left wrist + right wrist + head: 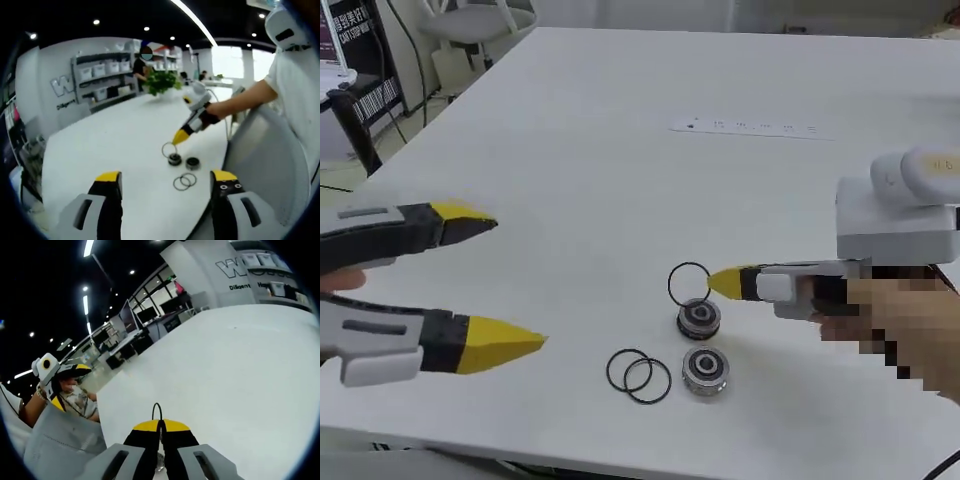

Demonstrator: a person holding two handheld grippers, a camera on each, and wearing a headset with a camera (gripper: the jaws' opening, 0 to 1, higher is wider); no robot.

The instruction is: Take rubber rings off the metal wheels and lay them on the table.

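Held ring (688,283): thin, black, upright, pinched in the closed tips of the right gripper (712,283), just above the far wheel (699,318); whether they touch cannot be told.
Near wheel (705,367): flat on the table (620,150), just beside the far one.
Loose rings (638,375): two, overlapping, flat, left of the near wheel.
Left gripper (510,282): jaws wide apart, empty, well left of the wheels.

One wheel (699,318) was placed near the near edge of the bench (570,150), with a second wheel (705,368) just before it. Two overlapped rings (638,376) were laid left of the second wheel. A third ring (688,283) was held in the right claw (720,283), just behind the first wheel.
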